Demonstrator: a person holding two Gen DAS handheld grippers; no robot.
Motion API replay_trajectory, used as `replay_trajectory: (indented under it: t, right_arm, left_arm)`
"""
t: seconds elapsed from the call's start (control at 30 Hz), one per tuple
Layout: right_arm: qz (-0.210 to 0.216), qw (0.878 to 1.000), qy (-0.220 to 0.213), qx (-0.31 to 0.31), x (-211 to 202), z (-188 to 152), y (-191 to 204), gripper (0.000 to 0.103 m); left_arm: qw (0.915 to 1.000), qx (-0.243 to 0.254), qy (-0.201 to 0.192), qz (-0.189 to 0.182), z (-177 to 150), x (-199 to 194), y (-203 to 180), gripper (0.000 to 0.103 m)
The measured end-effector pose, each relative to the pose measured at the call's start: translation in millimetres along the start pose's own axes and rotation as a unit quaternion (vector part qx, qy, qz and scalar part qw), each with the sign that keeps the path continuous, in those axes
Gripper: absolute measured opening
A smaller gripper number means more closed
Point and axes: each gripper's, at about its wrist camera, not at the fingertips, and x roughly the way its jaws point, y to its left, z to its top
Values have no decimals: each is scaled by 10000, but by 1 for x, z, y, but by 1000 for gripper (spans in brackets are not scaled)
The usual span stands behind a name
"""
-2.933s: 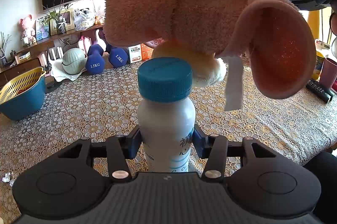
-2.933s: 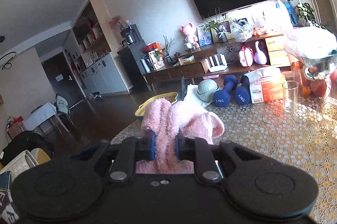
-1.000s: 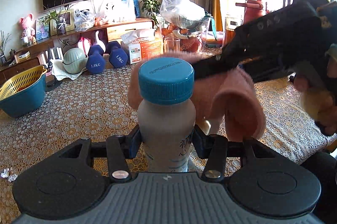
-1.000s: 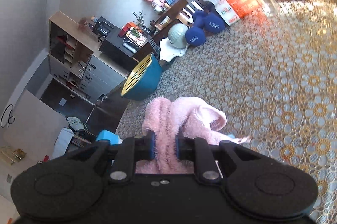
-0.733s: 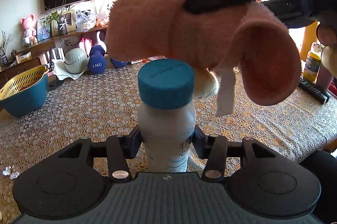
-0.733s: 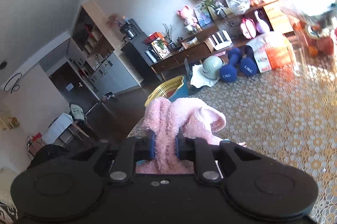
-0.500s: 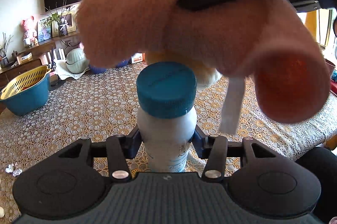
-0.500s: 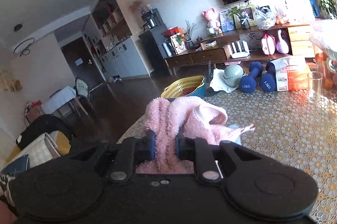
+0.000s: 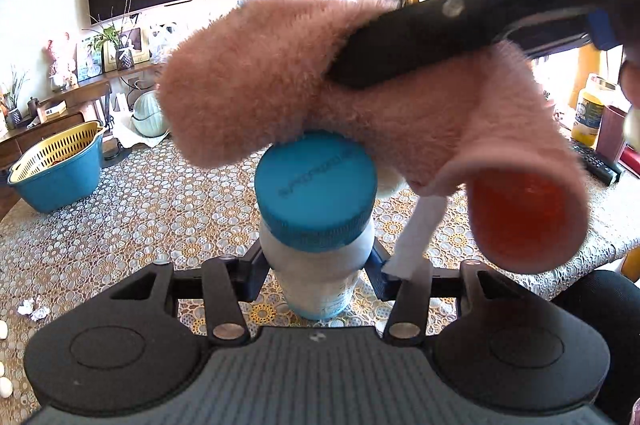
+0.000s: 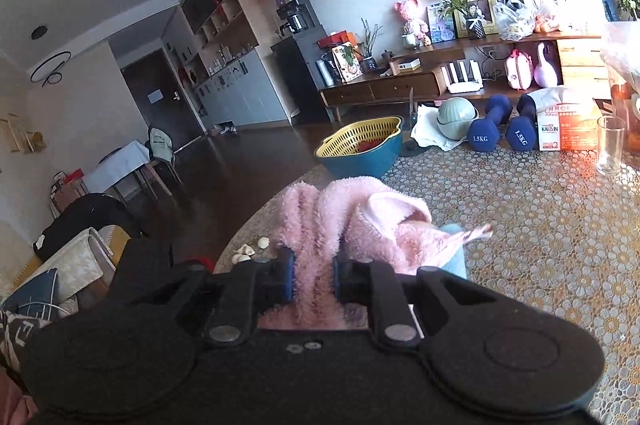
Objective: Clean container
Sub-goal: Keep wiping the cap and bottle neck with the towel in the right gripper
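Note:
A white bottle [image 9: 320, 277] with a blue screw cap [image 9: 316, 193] stands upright between the fingers of my left gripper [image 9: 316, 267], which is shut on its body. A fluffy pink cloth [image 9: 304, 81] lies across the back of the cap, touching it. My right gripper [image 10: 314, 277] is shut on that pink cloth [image 10: 340, 221]; in the left wrist view one of its black fingers [image 9: 404, 45] comes in from the upper right. A white tag [image 9: 420, 237] hangs from the cloth beside the bottle. In the right wrist view only a pale blue bit of the cap [image 10: 454, 257] shows under the cloth.
A lace-patterned tablecloth [image 9: 160, 209] covers the table. A blue basin with a yellow strainer [image 9: 56, 165] sits far left. Blue dumbbells [image 10: 500, 133], an orange-and-white box [image 10: 564, 129] and a drinking glass [image 10: 610, 145] stand at the far edge. A remote [image 9: 596, 161] and jar [image 9: 592, 109] lie right.
The pink cloth has come down from just above the cap onto it and shifted right across it. The bottle has stayed in my left gripper, tilted slightly.

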Motion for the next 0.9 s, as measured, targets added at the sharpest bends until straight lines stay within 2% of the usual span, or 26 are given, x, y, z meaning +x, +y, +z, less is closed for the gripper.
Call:
replay_trajectory:
  t: [0.2, 0.3, 0.47, 0.67, 0.77, 0.9]
  right_arm:
    - [143, 9957, 194, 893, 15, -13, -36, 17]
    - [364, 9861, 173, 1611, 21, -22, -61, 17]
    - [432, 9731, 257, 2249, 30, -38, -89, 17]
    - [69, 9729, 489, 2260, 41, -52, -99, 17]
    - [-339, 9779, 707, 1941, 49, -54, -95, 17]
    - [-453, 9814, 745, 1708, 49, -56, -89, 17]
  left_arm:
    - [10000, -6, -8, -6, -2, -1, 2, 49]
    - [10000, -43, -12, -28, -4, -2, 3, 49]
    - [10000, -49, -26, -45, -5, -5, 4, 49]
    - [9999, -81, -20, -74, -6, -6, 8, 49]
    - [9999, -94, -1, -62, -5, -6, 7, 49]
    - [9999, -87, 33, -53, -3, -7, 4, 49]
